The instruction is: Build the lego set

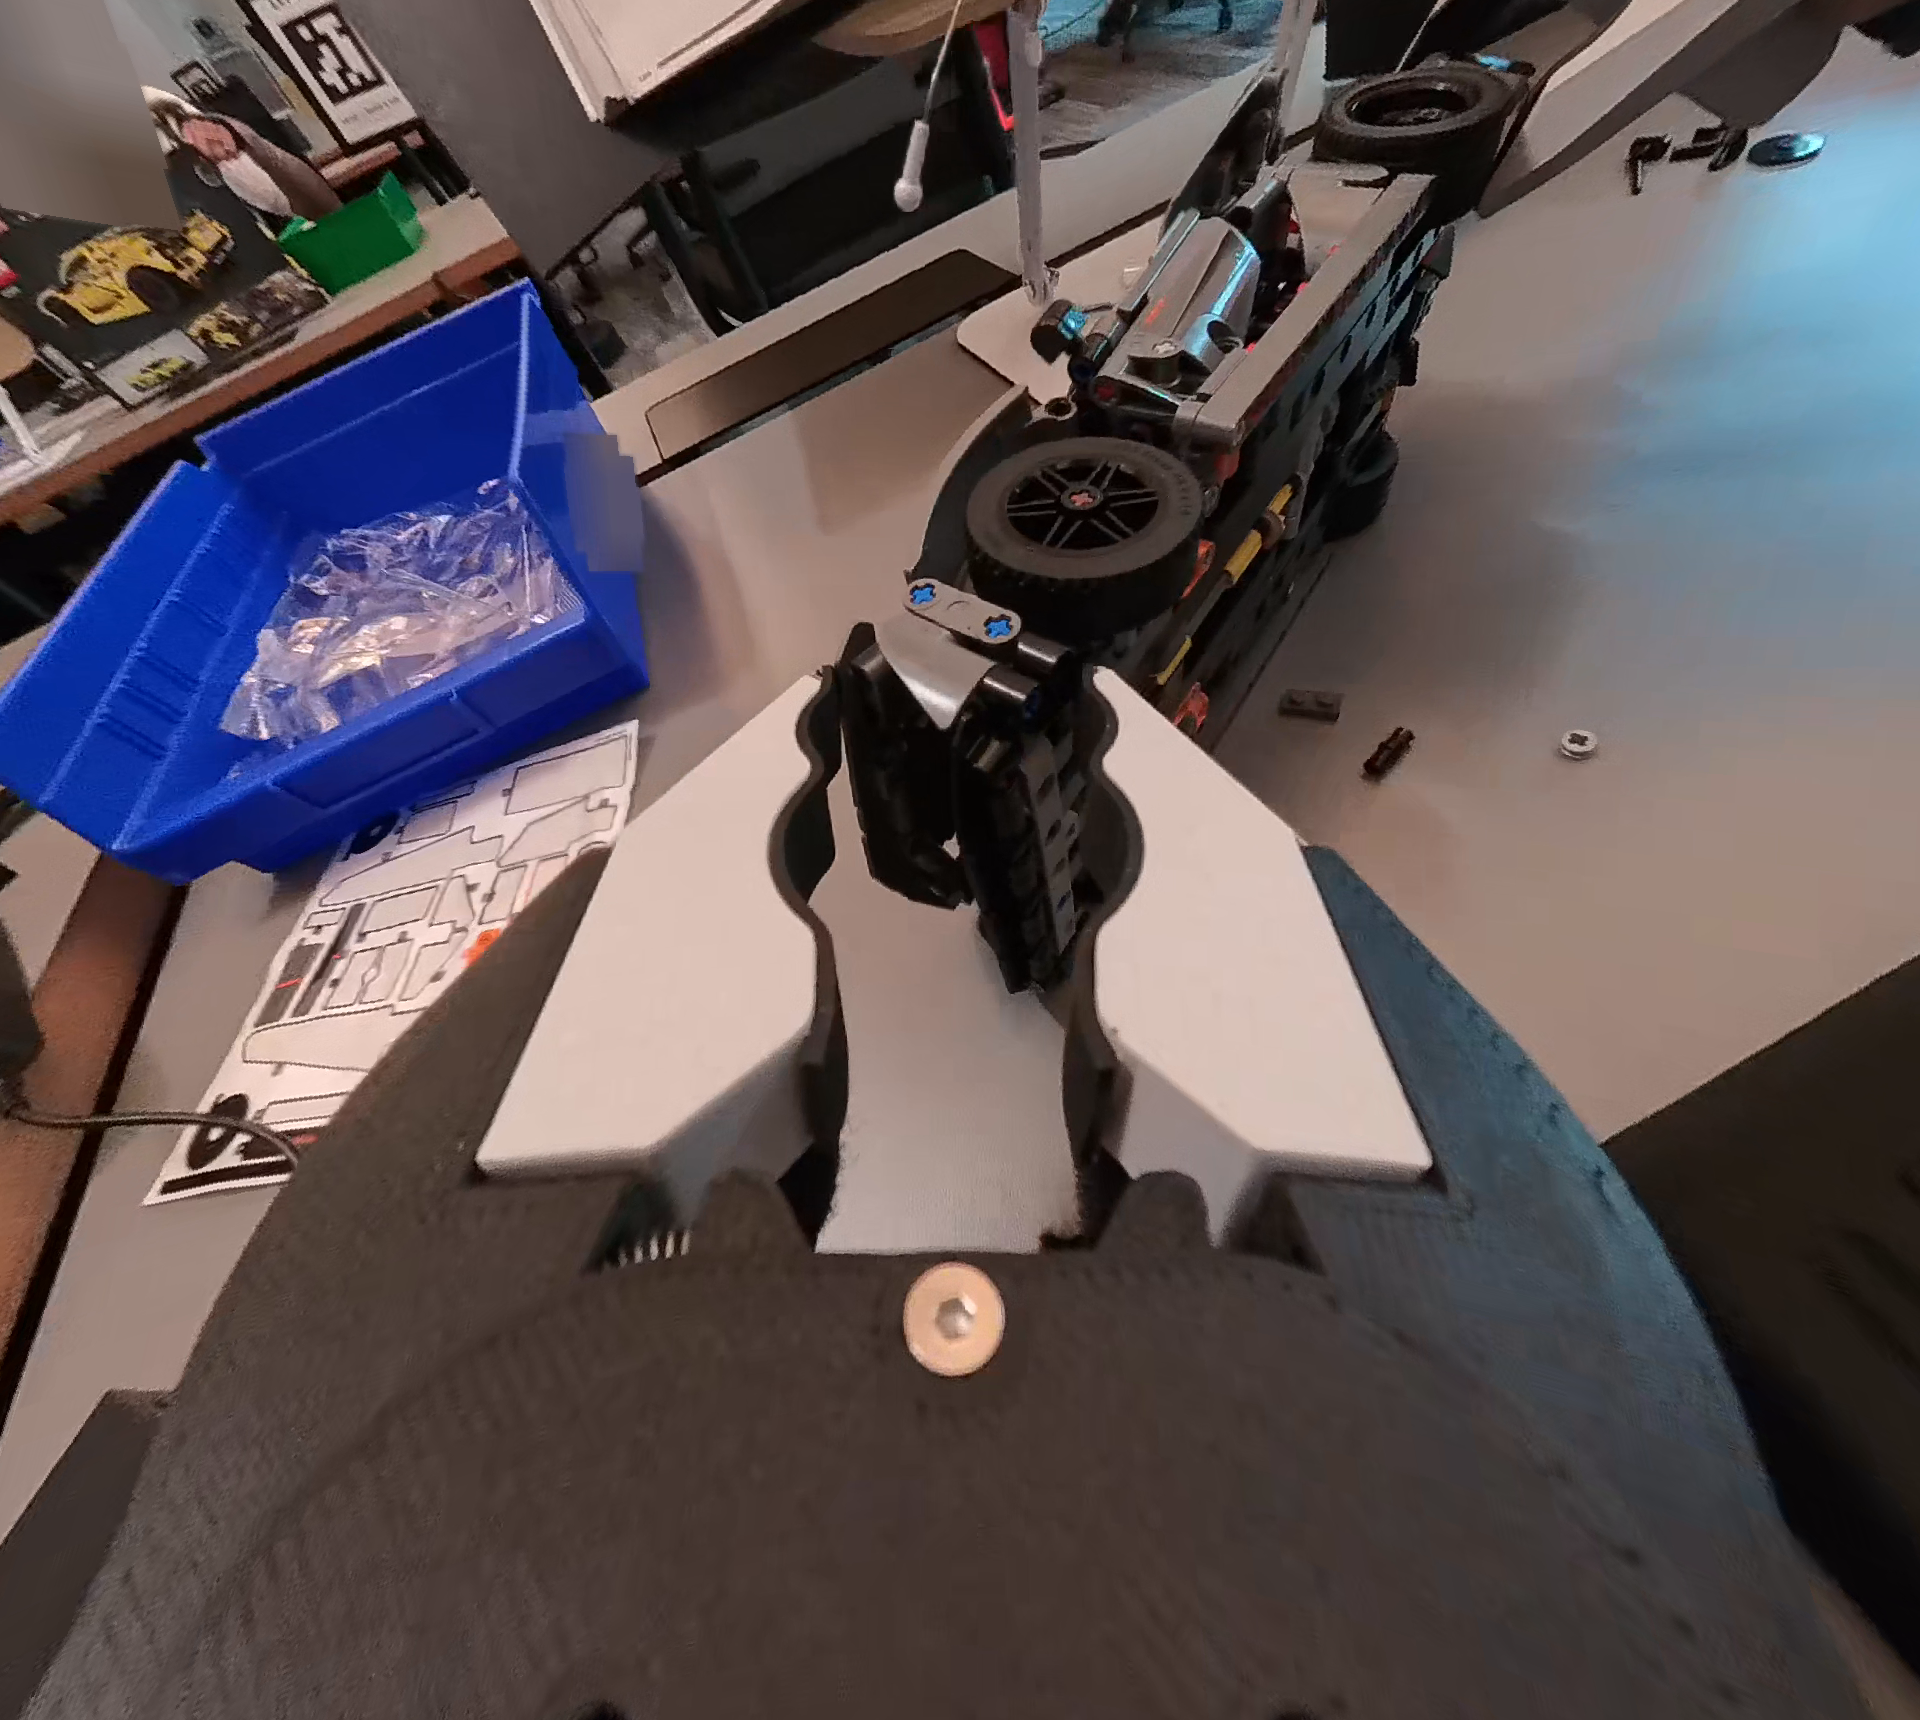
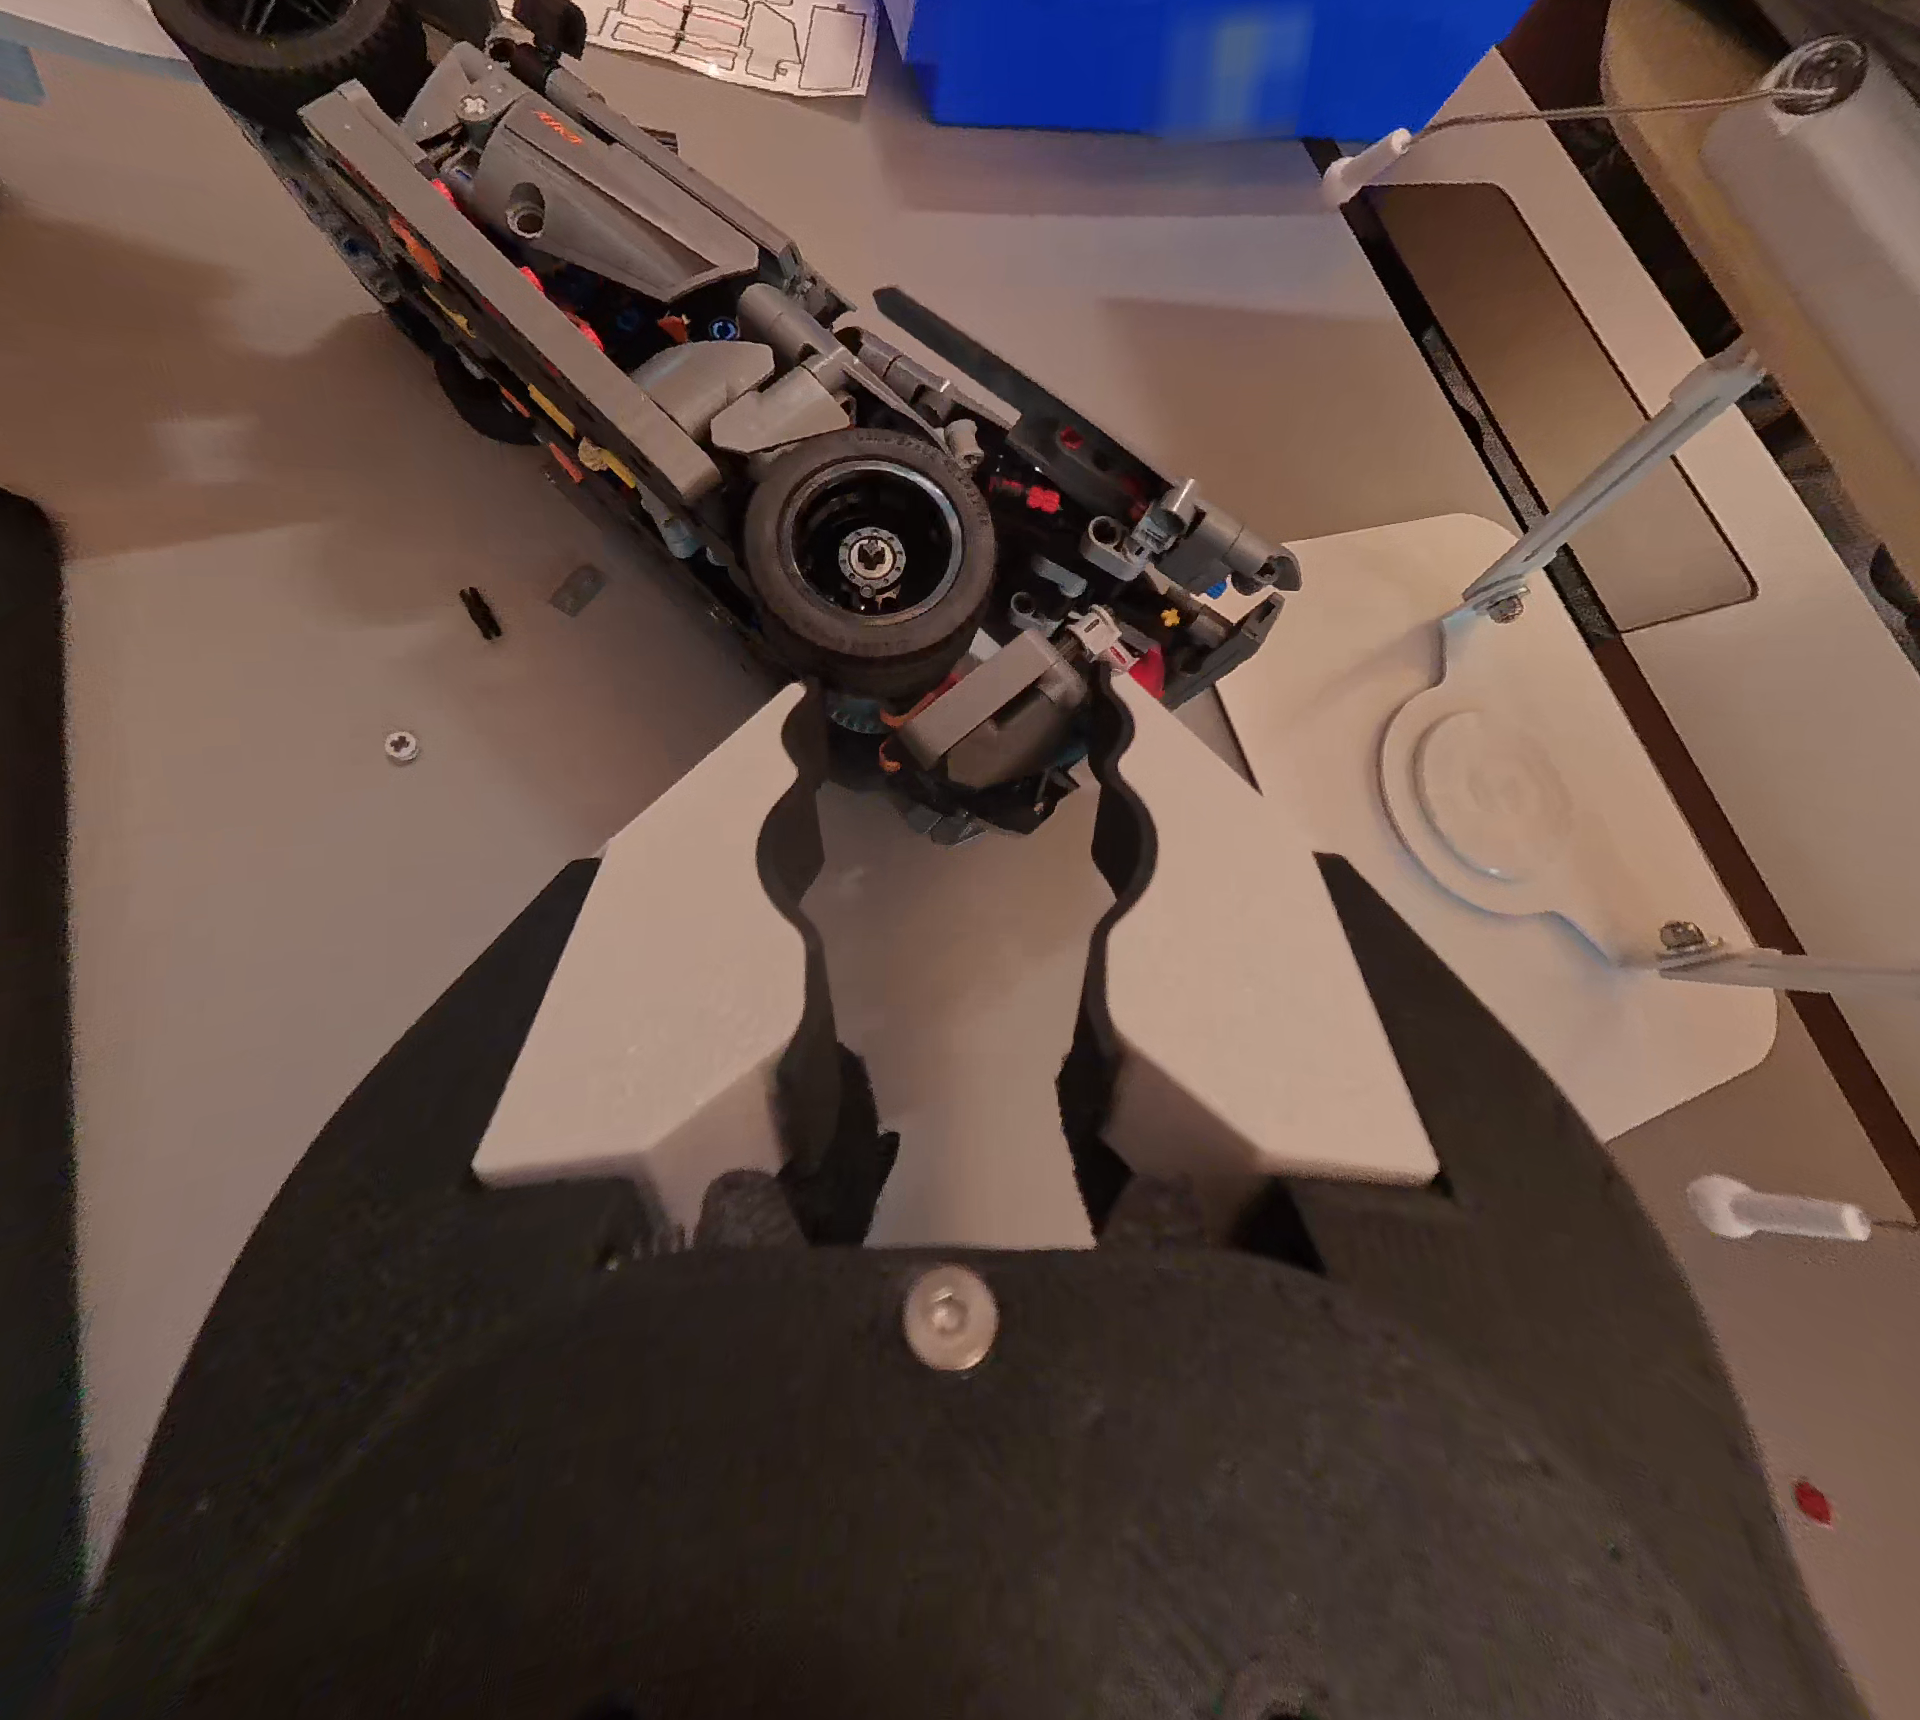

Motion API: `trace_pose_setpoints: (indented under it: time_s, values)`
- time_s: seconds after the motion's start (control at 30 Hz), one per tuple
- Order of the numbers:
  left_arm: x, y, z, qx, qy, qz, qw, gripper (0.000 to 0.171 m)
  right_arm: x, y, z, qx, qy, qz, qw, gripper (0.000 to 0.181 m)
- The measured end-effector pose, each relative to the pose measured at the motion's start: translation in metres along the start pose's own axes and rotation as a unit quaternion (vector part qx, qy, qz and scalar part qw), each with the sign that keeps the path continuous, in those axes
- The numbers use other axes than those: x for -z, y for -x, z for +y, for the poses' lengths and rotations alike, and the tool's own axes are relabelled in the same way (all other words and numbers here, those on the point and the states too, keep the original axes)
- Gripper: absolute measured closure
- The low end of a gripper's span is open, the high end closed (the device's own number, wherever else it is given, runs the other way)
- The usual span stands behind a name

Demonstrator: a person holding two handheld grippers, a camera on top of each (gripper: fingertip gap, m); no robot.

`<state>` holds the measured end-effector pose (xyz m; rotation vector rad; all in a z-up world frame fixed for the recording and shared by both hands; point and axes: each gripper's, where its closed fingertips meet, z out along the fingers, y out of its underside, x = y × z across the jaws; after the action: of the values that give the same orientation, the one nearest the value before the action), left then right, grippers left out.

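Grey table (image 1: pixel 1662 527) carries a half-built lego car (image 2: pixel 665 361), a blue bin (image 1: pixel 312 631) with clear bags, and a sticker sheet (image 1: pixel 436 901) beside the bin. Loose bits near the car: black pin (image 1: pixel 1387 751), small plate (image 1: pixel 1311 704), round grey piece (image 1: pixel 1580 743). Left gripper (image 1: pixel 961 714): fingers partly closed, clamping a black subassembly (image 1: pixel 966 797) held upright just short of the car's front wheel (image 1: pixel 1081 517). Right gripper (image 2: pixel 951 714): fingers partly closed around the car's grey rear end, beside the rear wheel (image 2: pixel 871 558); contact appears firm on both sides.
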<state>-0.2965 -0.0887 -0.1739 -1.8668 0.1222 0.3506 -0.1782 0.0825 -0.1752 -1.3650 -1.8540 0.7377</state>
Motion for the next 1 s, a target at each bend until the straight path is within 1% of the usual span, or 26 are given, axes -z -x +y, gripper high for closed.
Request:
trace_pose_setpoints:
  time_s: [0.1,0.23,0.37,0.5,0.53,0.67,0.73,0.8,0.9,1.0]
  values:
    - [0.003,-0.005,-0.001,-0.027,-0.009,-0.012,1.0,0.13,0.005,0.004,0.003,0.003,-0.004,0.005,1.0,0.132]
    - [0.01,-0.013,-0.003,-0.031,-0.03,-0.019,0.999,0.129,0.015,0.013,0.008,-0.002,-0.007,0.004,1.0,0.137]
    - [0.016,-0.019,-0.002,-0.053,-0.04,-0.043,0.997,0.129,0.02,0.019,0.01,-0.031,-0.028,-0.005,0.999,0.132]
    - [0.017,-0.025,-0.003,-0.063,-0.047,-0.045,0.996,0.129,0.029,0.019,0.016,-0.071,-0.039,-0.018,0.997,0.13]
    - [0.017,-0.026,-0.003,-0.067,-0.047,-0.047,0.995,0.129,0.03,0.019,0.021,-0.083,-0.033,-0.022,0.996,0.131]
    - [0.019,-0.023,-0.002,-0.077,-0.041,-0.073,0.993,0.13,0.035,0.022,0.039,-0.15,-0.018,-0.058,0.987,0.122]
    - [0.02,-0.024,-0.002,-0.076,-0.043,-0.062,0.994,0.13,0.03,0.023,0.045,-0.181,-0.008,-0.08,0.98,0.117]
    - [0.021,-0.025,-0.001,-0.089,-0.044,-0.057,0.993,0.13,0.02,0.028,0.044,-0.18,-0.005,-0.101,0.978,0.112]
    - [0.022,-0.027,-0.001,-0.085,-0.048,-0.045,0.994,0.13,0.004,0.028,0.043,-0.159,0.01,-0.08,0.984,0.111]
    - [0.023,-0.028,-0.002,-0.084,-0.048,-0.046,0.994,0.129,-0.008,0.023,0.045,-0.177,0.013,-0.071,0.982,0.11]
